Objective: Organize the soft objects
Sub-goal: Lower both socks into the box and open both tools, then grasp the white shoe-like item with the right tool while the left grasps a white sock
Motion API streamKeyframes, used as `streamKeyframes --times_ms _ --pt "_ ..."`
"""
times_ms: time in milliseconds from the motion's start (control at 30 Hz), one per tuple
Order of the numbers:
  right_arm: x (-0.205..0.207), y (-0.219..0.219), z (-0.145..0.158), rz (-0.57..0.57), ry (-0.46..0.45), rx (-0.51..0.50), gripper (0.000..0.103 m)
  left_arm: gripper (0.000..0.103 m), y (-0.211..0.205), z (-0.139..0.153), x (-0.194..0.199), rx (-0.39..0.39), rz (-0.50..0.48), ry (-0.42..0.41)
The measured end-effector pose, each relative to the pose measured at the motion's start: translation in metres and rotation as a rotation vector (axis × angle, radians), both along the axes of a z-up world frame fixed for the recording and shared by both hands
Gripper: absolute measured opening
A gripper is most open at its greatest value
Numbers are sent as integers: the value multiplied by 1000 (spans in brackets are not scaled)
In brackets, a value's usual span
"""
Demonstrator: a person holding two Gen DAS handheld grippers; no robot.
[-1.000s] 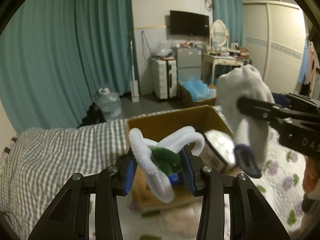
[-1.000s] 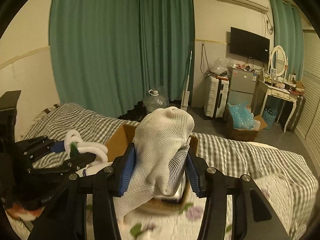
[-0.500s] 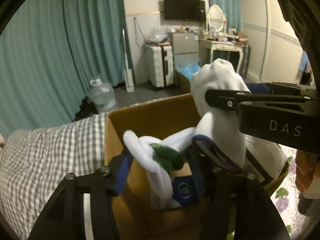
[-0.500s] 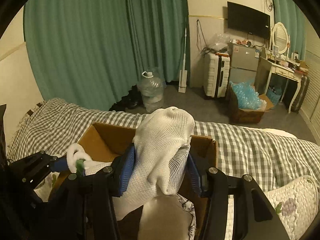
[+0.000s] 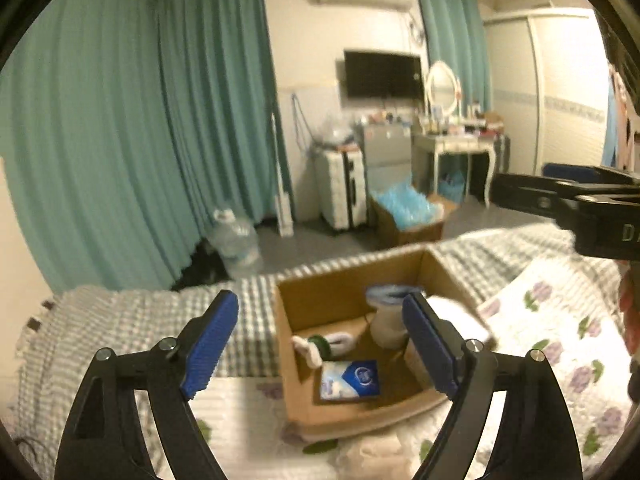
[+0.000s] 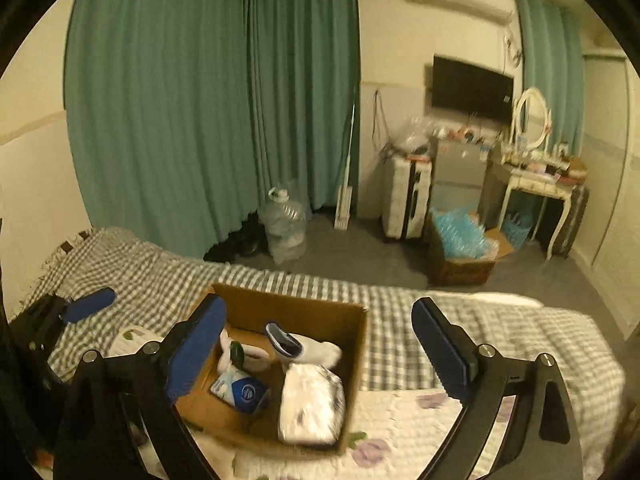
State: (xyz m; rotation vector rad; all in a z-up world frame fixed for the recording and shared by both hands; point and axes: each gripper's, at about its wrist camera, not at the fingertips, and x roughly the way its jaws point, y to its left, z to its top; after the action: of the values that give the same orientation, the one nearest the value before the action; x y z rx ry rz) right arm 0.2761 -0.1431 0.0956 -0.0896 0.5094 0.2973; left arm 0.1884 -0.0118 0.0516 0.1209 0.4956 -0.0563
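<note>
A brown cardboard box [image 5: 304, 308] [image 6: 356, 332] sits on the bed. Inside it lie a white sock with a dark cuff [image 6: 308, 346] [image 5: 386, 316], a white looped soft toy with a green part [image 5: 320, 346] [image 6: 240, 354], a white and blue packet [image 5: 350, 380] [image 6: 240, 392] and a white bundle [image 6: 310, 408]. My left gripper [image 5: 320, 344] is open and empty above the box. My right gripper [image 6: 320, 352] is open and empty above the box; it also shows at the right edge of the left wrist view [image 5: 560, 200].
The bed has a grey checked cover [image 6: 400, 320] and a floral quilt [image 5: 560, 320]. Beyond it are teal curtains [image 6: 200, 100], a water jug [image 6: 284, 228], a suitcase [image 6: 404, 196], a box of blue items [image 6: 460, 248] and a dressing table [image 6: 536, 176].
Both grippers opened and pulled back up from the box. The sock and the white looped toy were let go and now lie inside the box.
</note>
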Motion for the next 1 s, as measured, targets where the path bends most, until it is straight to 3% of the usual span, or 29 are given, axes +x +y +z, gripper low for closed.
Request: streamKeyframes --times_ms 67,167,300,400,500,667,867,1000 --pt "-29 -9 21 -11 -33 -5 101 95 5 17 -25 -6 4 -36" --pt "-72 -16 43 -2 -67 -29 102 96 15 36 -56 -20 24 -88" --pt "-123 -18 49 68 -108 -60 102 96 29 43 -96 -32 46 -98" --pt "-160 -14 38 67 -143 -93 102 96 31 35 -120 -55 48 -87" --pt "-178 -9 13 90 -117 -98 102 96 26 23 -136 -75 14 -77" --pt "-168 -6 -51 94 23 -141 102 96 19 -8 -147 -113 21 -60" --pt "-134 -24 -140 41 229 -133 102 96 13 -68 -130 -125 16 58" --pt "-120 -32 -190 14 362 -139 101 96 3 -118 -119 -70 26 142"
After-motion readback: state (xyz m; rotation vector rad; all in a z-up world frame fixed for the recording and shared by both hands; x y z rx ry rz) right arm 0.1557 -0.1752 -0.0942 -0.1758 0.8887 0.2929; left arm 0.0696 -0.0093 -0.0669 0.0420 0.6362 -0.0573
